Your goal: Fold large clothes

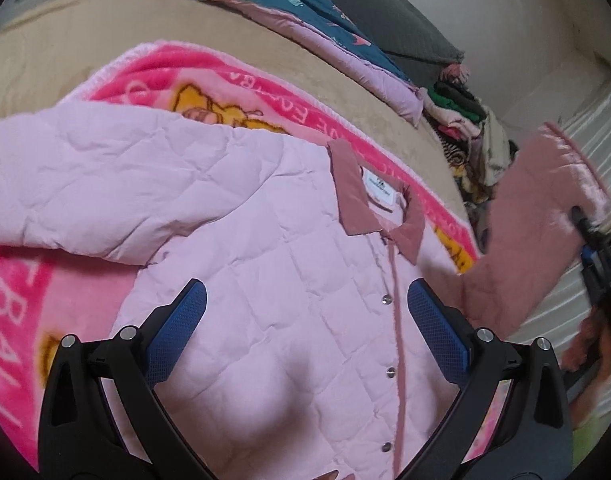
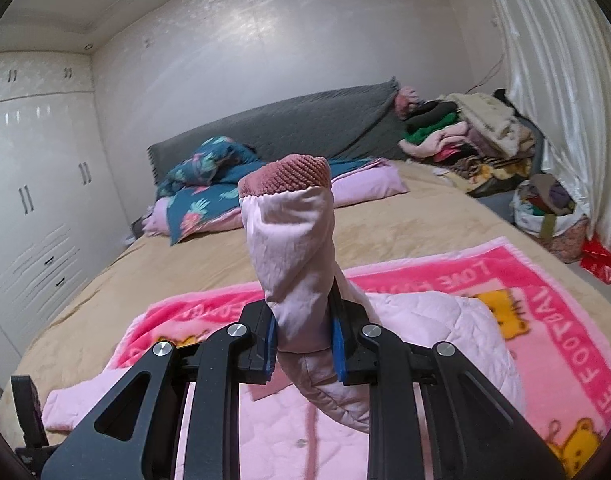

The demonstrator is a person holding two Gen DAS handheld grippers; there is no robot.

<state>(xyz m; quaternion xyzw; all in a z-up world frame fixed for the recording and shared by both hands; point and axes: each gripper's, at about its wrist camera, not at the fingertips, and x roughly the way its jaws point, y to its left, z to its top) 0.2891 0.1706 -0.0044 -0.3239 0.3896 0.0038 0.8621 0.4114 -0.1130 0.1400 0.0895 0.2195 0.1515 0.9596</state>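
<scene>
Right gripper (image 2: 303,346) clamps jacket sleeve (image 2: 293,248); left gripper (image 1: 305,320) hovers spread, seemingly above jacket (image 1: 265,280).

Soft quilted cloth on the pale pink jacket (image 1: 265,272), matt and a little crumpled, stitched in diamonds, with small shiny metal snaps (image 1: 390,372) down the front. Its collar (image 1: 379,208) looks like dusty-rose corduroy, and the sleeve cuff (image 2: 285,178) shows the same ribbed, nubbly cloth. Underneath, a fluffy hot-pink fleece blanket (image 2: 545,320), plush and fuzzy. The tan bedspread (image 2: 385,220) looks matt with a short nap. The left gripper (image 1: 307,332) is matt black plastic with bright metal pins, and its blue pads (image 1: 439,328) are finely textured. The curtain (image 2: 557,80) is glossy, satin-like; the wardrobe doors (image 2: 33,184) are smooth and shiny white.
</scene>
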